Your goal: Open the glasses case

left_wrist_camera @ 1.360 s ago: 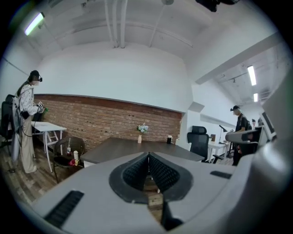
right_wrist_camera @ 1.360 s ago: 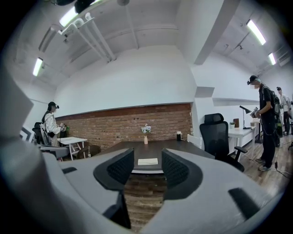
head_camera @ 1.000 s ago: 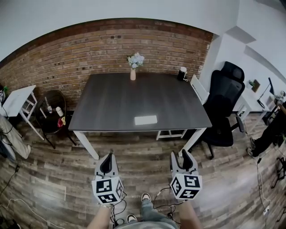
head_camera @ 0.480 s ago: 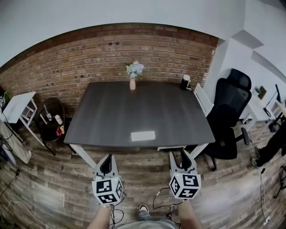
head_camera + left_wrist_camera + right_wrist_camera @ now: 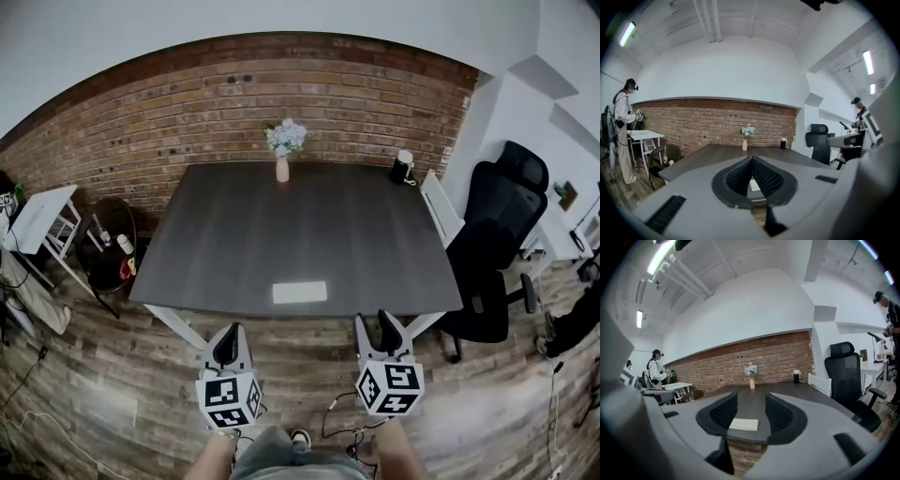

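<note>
- At the far left of the head view a small white side table [image 5: 39, 212] stands by the brick wall [image 5: 169, 117]. Just right of it is a round dark chair [image 5: 105, 234] with small bottles on its seat.
- Low and left of centre, the left gripper [image 5: 226, 330] is held above the wooden floor [image 5: 112, 394], short of the table's near edge. In the left gripper view [image 5: 751, 160] its ribbed jaws meet at the tips, with nothing between them.
- The dark table [image 5: 234, 225] fills the middle of the frame.
- The glasses case [image 5: 300, 292], a flat white rectangle, lies closed near the centre of the table's near edge. It is well apart from both grippers. It shows small through the gap under the left gripper's tips [image 5: 753, 184] and lies framed between the right gripper's jaws [image 5: 744, 424].
- At the middle of the far edge a slim vase of pale flowers [image 5: 283, 150] stands upright.
- Low and right of centre, the right gripper [image 5: 376, 326] is level with the left one. In the right gripper view [image 5: 751, 405] its jaws stand clearly apart and grip nothing.
- On the far right corner of the table sits a dark cup with a white top [image 5: 403, 167].
- Beside the table's right edge is a white chair [image 5: 439, 208], and further right a black office chair [image 5: 497, 225].
- In the gripper views one person stands at the left edge [image 5: 623, 126] and another at the right edge [image 5: 890, 319].
</note>
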The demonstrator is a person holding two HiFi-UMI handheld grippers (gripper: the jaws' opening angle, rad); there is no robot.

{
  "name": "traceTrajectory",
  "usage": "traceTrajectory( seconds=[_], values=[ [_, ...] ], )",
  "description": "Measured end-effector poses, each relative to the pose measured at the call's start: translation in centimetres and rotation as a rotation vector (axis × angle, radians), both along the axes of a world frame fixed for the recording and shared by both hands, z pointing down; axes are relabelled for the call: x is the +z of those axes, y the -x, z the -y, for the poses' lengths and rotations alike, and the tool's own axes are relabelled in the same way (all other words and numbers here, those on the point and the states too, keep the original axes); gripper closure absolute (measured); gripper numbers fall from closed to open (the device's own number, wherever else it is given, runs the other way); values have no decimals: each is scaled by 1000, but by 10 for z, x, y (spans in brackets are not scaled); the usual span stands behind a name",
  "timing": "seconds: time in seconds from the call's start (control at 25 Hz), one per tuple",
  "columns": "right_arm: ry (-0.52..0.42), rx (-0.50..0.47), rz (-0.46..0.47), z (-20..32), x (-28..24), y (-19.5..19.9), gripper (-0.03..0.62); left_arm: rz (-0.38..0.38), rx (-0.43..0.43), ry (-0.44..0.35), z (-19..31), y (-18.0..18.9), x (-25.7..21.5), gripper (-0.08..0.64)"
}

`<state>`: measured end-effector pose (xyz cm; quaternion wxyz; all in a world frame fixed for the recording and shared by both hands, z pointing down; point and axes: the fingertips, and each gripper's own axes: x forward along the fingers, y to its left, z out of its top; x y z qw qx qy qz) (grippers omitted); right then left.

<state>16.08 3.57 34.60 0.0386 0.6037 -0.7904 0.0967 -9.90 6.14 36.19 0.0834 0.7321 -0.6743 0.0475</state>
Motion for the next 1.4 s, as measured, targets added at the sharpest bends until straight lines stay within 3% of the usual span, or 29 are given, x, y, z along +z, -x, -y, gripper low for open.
traceTrajectory(
  seconds=[0.36,1.04,1.4],
  values=[
    [35,-10,-11,57,22,10,403,-11,11,22,62,3,20,555],
    [-18,55,-34,240,-13,36,407,-39,87,-48,272,29,-8,555],
    [24,16,-23,294,2,44,408,-62,44,-3,318,40,8,554]
  ],
)
